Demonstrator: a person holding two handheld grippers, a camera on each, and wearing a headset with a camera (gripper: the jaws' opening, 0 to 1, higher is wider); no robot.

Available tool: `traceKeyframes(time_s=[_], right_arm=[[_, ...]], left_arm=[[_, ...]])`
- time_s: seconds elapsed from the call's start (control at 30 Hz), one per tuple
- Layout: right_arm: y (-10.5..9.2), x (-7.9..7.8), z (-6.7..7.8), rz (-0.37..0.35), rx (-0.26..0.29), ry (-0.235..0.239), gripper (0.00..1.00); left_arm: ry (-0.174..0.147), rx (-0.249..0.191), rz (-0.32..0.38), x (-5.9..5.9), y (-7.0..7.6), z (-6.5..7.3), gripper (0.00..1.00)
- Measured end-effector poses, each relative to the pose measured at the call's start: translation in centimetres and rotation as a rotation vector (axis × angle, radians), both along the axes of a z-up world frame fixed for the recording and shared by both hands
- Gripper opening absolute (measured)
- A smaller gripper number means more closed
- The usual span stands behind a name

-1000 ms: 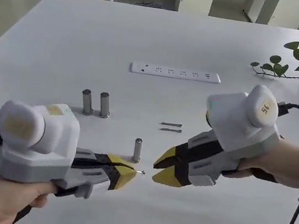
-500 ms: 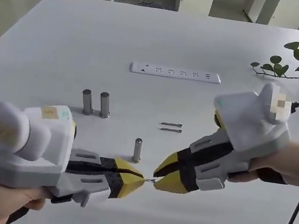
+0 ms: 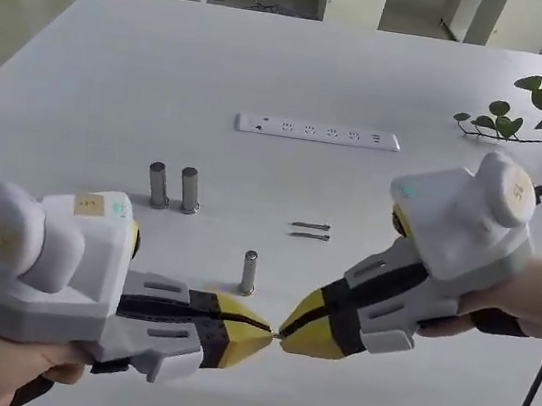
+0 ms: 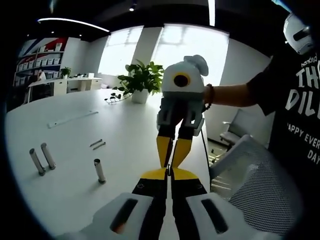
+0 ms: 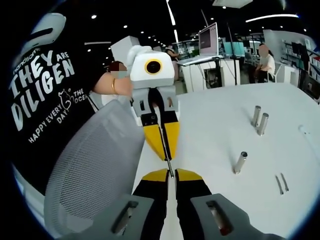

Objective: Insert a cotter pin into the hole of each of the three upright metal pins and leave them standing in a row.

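Both claws have closed the gap and now meet tip to tip just above the worktop. Left claw is clamped on the cotter pin, whose free end sits at the narrow right claw; can't tell if that one grips it. One metal pin stands just behind the tips, two metal pins stand together further left, and two spare cotter pins lie flat.

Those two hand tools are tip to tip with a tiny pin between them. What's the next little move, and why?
Probably the left gripper opens its jaws, leaving the cotter pin to the right gripper, whose jaws look closed on it too. The nearest upright metal pin stands just behind the tips.
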State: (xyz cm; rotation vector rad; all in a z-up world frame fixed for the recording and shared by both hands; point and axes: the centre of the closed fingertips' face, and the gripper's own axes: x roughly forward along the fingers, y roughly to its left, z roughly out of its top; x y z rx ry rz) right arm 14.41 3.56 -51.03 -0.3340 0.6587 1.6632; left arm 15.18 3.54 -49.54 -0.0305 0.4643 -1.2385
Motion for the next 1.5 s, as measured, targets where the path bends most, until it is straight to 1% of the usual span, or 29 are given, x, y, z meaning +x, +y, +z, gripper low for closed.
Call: traceKeyframes(time_s=[0.1, 0.23, 0.3, 0.37, 0.43, 0.5, 0.53, 0.57, 0.6, 0.67, 0.7, 0.77, 0.83, 0.87, 0.9, 1.03, 1.07, 1.13, 1.2, 1.23, 1.27, 1.3, 1.33, 1.4, 1.43, 1.47, 1.5], right_arm=[[0.1, -0.3, 0.2, 0.011, 0.002, -0.001, 0.0], [0.2, -0.3, 0.3, 0.013, -0.003, -0.013, 0.0], [0.3, -0.5, 0.4, 0.023, 0.0, -0.02, 0.0], [0.3, -0.4, 0.4, 0.033, -0.004, -0.045, 0.0], [0.2, -0.4, 0.4, 0.043, -0.014, -0.057, 0.0], [0.1, -0.2, 0.4, 0.047, -0.022, -0.071, 0.0], [0.1, -0.2, 0.4, 0.048, -0.025, -0.076, 0.0], [0.1, -0.1, 0.4, 0.049, -0.029, -0.089, 0.0], [0.1, -0.1, 0.4, 0.051, -0.029, -0.092, 0.0], [0.1, 0.0, 0.5, 0.046, -0.035, -0.105, 0.0], [0.0, 0.1, 0.4, 0.046, -0.043, -0.115, 0.0], [-0.1, 0.4, 0.3, 0.043, -0.058, -0.133, 0.0], [-0.2, 0.9, 0.1, 0.03, -0.071, -0.152, 0.0], [-0.3, 1.1, 0.0, 0.028, -0.078, -0.158, 0.0], [-0.5, 1.4, -0.2, 0.022, -0.087, -0.159, 0.0], [-0.9, 2.4, -0.7, -0.014, -0.114, -0.161, 0.0], [-1.1, 2.8, -0.9, -0.021, -0.126, -0.17, 0.0], [-1.3, 3.1, -1.2, -0.03, -0.143, -0.177, 0.0], [-1.5, 3.7, -1.6, -0.04, -0.164, -0.19, 0.0], [-1.5, 4.0, -1.7, -0.046, -0.169, -0.201, 0.0], [-1.6, 4.3, -1.8, -0.057, -0.177, -0.211, 0.0], [-1.7, 4.7, -2.0, -0.062, -0.188, -0.233, 0.0], [-2.0, 5.3, -2.3, -0.058, -0.218, -0.275, 0.0], [-1.8, 5.6, -2.4, -0.069, -0.209, -0.261, 0.0], [-1.8, 5.9, -2.4, -0.075, -0.212, -0.267, 0.0], [-1.9, 6.2, -2.6, -0.072, -0.229, -0.279, 0.0], [-1.9, 6.3, -2.7, -0.065, -0.233, -0.283, 0.0]], left_arm=[[-0.001, -0.014, -0.003, -0.1, 0.0, 0.2, 0.0], [-0.006, -0.012, 0.001, 0.0, 0.1, 0.2, 0.0], [-0.003, -0.017, 0.004, 0.0, 0.1, 0.3, 0.0], [-0.011, -0.016, 0.008, 0.0, 0.1, 0.3, 0.0], [-0.018, -0.013, 0.005, 0.0, 0.1, 0.3, 0.0], [-0.018, -0.008, 0.01, 0.1, 0.1, 0.3, 0.0], [0.002, -0.009, 0.022, 0.1, 0.1, 0.3, 0.0], [0.04, -0.018, 0.046, 0.2, 0.1, 0.2, 0.0], [0.023, -0.02, 0.043, 0.3, 0.1, 0.3, 0.01], [0.009, -0.01, 0.063, 0.5, 0.2, 0.2, 0.01], [0.008, -0.007, 0.064, 0.5, 0.2, 0.2, 0.02], [-0.006, 0.01, 0.081, 0.8, 0.3, -0.1, 0.02], [-0.01, 0.017, 0.092, 1.1, 0.5, -0.2, 0.04], [-0.019, 0.021, 0.098, 1.2, 0.6, -0.3, 0.06], [-0.02, 0.023, 0.103, 1.3, 0.6, -0.3, 0.08], [-0.029, 0.045, 0.14, 2.0, 1.2, -0.8, 0.09], [-0.035, 0.047, 0.149, 2.2, 1.3, -0.8, 0.1], [-0.037, 0.048, 0.164, 2.4, 1.5, -0.9, 0.1], [-0.054, 0.053, 0.2, 3.2, 1.9, -1.2, 0.1], [-0.074, 0.059, 0.214, 3.6, 2.0, -1.2, 0.11], [-0.087, 0.063, 0.225, 3.9, 2.1, -1.2, 0.11], [-0.097, 0.06, 0.237, 4.2, 2.2, -1.1, 0.12], [-0.102, 0.059, 0.241, 4.3, 2.2, -1.1, 0.12], [-0.129, 0.072, 0.27, 5.0, 2.4, -1.2, 0.14], [-0.143, 0.086, 0.277, 5.2, 2.5, -1.3, 0.14], [-0.148, 0.095, 0.298, 5.6, 2.6, -1.5, 0.16], [-0.153, 0.096, 0.303, 5.8, 2.7, -1.5, 0.17]])
